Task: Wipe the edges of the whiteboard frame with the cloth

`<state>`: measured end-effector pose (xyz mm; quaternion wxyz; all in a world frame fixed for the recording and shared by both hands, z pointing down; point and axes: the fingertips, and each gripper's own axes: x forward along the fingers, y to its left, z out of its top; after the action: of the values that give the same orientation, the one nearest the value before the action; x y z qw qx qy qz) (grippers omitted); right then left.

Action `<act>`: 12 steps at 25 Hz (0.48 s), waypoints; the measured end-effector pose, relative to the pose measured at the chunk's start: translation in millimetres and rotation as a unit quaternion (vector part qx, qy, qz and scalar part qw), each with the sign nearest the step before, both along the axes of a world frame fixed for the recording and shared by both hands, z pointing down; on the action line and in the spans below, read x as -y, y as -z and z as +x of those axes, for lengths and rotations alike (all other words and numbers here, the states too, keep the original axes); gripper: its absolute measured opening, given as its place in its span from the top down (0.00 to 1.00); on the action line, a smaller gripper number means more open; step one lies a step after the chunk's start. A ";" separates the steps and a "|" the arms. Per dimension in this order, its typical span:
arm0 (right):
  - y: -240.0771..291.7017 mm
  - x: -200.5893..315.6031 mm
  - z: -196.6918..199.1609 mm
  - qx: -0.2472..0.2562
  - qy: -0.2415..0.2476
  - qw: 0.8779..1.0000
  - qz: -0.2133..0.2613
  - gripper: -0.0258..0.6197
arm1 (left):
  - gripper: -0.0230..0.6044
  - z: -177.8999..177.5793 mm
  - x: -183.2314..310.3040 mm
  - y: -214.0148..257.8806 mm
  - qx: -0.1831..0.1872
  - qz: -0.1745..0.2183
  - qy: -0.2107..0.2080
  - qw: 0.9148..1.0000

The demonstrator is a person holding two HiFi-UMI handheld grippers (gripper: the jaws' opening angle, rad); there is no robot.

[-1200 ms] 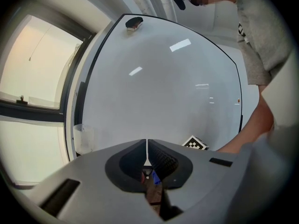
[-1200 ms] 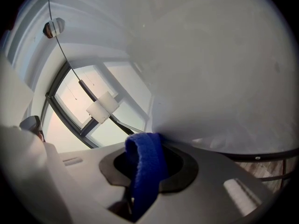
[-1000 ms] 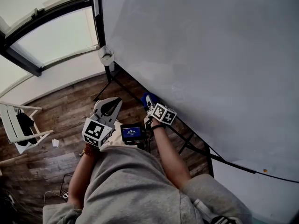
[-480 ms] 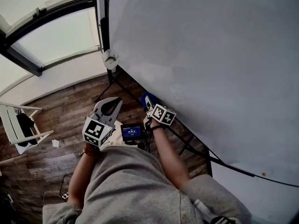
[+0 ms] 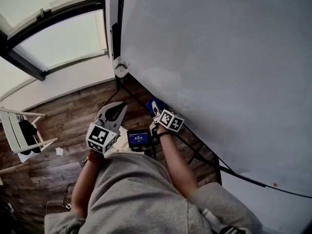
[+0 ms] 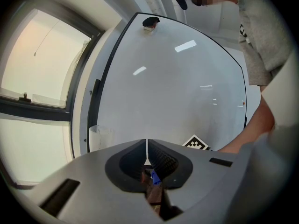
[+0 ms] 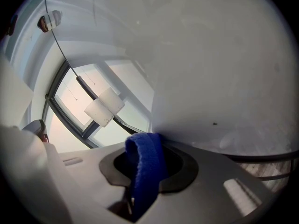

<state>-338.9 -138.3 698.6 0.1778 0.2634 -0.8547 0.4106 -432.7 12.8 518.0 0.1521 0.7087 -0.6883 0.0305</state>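
Note:
A big whiteboard [image 5: 219, 57] on a black stand fills the right of the head view; its dark frame edge [image 5: 146, 99] runs down its lower left side. My right gripper [image 5: 155, 106] is shut on a folded blue cloth [image 5: 152, 104], and the cloth presses against that lower frame edge. In the right gripper view the blue cloth [image 7: 145, 167] sticks up between the jaws, right under the board's edge [image 7: 154, 125]. My left gripper [image 5: 116, 110] hangs to the left of the board, shut with nothing in it; its jaws meet in the left gripper view [image 6: 146, 146].
A white plastic corner cap [image 5: 121, 66] sits on the board's lower left corner. Black stand legs [image 5: 197, 152] cross under the board. A white chair [image 5: 22, 133] stands on the wooden floor at far left. A small lit screen [image 5: 138, 138] is at the person's waist.
The view has shifted slightly, so the board's corner cap sits further right and lower. Both grippers have barely moved; the right one still holds the cloth at the frame edge.

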 end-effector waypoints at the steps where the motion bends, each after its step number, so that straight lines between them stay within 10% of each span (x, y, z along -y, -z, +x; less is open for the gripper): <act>1: 0.0 0.2 -2.6 0.000 -0.001 1.000 0.000 0.80 | 0.93 -2.3 0.0 -0.6 -0.001 0.000 -0.001 1.000; 12: 0.3 -2.0 -29.9 -0.002 -0.010 1.000 0.000 0.80 | 0.93 -21.6 -9.3 -2.7 -0.004 -0.002 -0.011 1.000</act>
<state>-368.8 -136.2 698.3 0.1750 0.2730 -0.8517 0.4115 -454.4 22.0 520.7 0.1559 0.7158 -0.6800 0.0306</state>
